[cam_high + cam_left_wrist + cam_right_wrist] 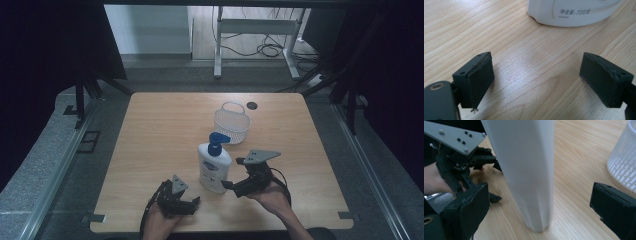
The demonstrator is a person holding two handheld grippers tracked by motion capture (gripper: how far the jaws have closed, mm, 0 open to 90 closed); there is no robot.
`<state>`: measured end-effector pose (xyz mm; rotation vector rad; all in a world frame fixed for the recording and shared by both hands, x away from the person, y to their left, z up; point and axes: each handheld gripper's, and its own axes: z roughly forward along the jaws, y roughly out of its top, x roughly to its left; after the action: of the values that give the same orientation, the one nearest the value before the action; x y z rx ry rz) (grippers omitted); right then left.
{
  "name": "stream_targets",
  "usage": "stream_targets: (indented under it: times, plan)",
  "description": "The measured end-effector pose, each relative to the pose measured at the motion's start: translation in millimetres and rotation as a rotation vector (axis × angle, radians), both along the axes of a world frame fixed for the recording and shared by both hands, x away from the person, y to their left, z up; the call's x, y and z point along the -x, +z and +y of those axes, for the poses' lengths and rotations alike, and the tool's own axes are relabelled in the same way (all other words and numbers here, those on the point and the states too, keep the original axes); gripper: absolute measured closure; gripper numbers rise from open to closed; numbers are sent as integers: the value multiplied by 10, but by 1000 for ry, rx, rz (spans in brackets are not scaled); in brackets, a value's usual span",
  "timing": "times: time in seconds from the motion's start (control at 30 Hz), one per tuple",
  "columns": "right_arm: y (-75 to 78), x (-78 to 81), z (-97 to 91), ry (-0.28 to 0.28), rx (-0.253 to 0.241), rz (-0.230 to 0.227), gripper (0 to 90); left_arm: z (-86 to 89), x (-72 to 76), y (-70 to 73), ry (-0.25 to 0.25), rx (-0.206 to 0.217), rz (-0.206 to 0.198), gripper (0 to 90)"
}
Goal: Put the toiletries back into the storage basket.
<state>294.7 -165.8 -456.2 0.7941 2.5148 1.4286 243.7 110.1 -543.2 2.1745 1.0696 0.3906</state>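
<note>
Left gripper (192, 201), held in the left hand (159, 220) near the table's front edge, jaws wide apart; right gripper (231, 176), in the right hand (274, 196), jaws likewise spread, apparently gripping nothing.

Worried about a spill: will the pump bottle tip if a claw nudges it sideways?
Probably: the pump bottle stands tall on a narrow base. Its smooth white wall may slip between pads. The 720-gram print suggests weight if full.
</note>
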Motion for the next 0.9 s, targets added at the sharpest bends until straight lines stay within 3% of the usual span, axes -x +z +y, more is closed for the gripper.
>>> stream_targets:
  times: [0.27,0.9]
  plan:
    - [32,-47,169,18,-3,-10,60,-2,0,0,1,1,0,116]
    - [103,-145,457,14,7,-56,247,-6,-2,-1,1,0,-2,116]
